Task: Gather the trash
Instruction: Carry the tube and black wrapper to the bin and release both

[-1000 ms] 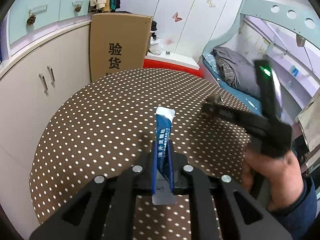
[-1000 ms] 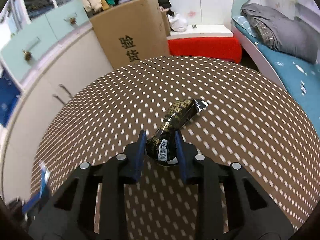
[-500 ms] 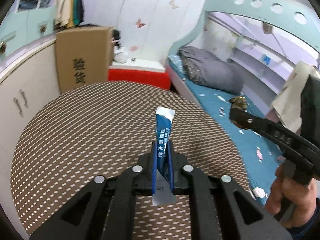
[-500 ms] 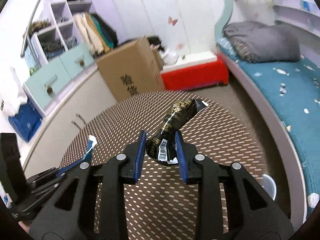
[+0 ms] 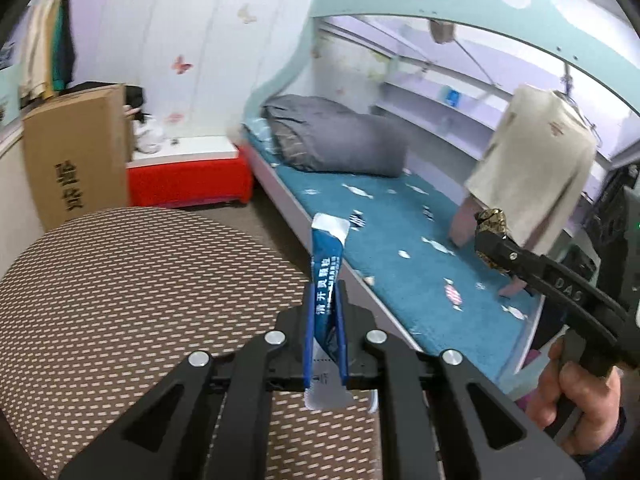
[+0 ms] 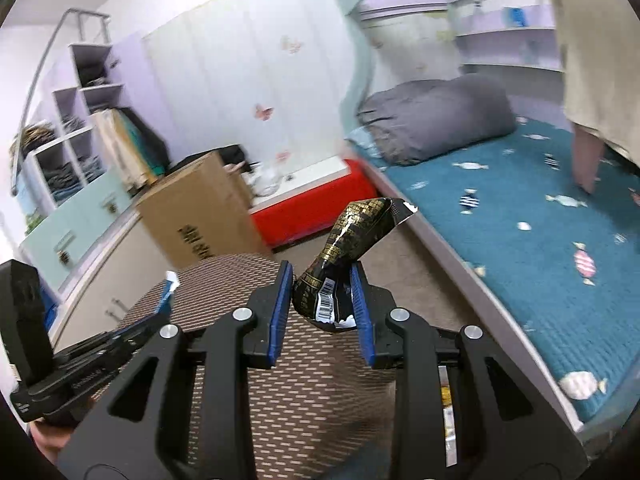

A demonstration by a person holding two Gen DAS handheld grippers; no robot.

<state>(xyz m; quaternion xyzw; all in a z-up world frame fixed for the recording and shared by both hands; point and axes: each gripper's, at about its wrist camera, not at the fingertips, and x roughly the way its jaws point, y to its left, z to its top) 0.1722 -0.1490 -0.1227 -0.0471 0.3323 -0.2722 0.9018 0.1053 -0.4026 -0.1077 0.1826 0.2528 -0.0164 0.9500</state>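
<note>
My left gripper (image 5: pixel 325 312) is shut on a blue and white sachet (image 5: pixel 326 276) that stands upright between the pads, above the right edge of the round dotted table (image 5: pixel 120 280). My right gripper (image 6: pixel 322 300) is shut on a crumpled black and gold wrapper (image 6: pixel 348 240), held in the air past the table's edge (image 6: pixel 240 280). The right gripper also shows in the left wrist view (image 5: pixel 490 236) at the right, over the bed. The left gripper with its sachet shows in the right wrist view (image 6: pixel 168 292) at lower left.
A bed with a blue sheet (image 5: pixel 400 248) and a grey duvet (image 5: pixel 336 144) lies to the right. A cardboard box (image 5: pixel 76 152) and a red bench (image 5: pixel 188 176) stand behind the table. A beige garment (image 5: pixel 536 168) hangs over the bed. Cabinets (image 6: pixel 68 232) line the left wall.
Both grippers have swung to the right, away from the table's middle toward the bed side, each still holding its piece of trash. The table has slid to the lower left in both views.
</note>
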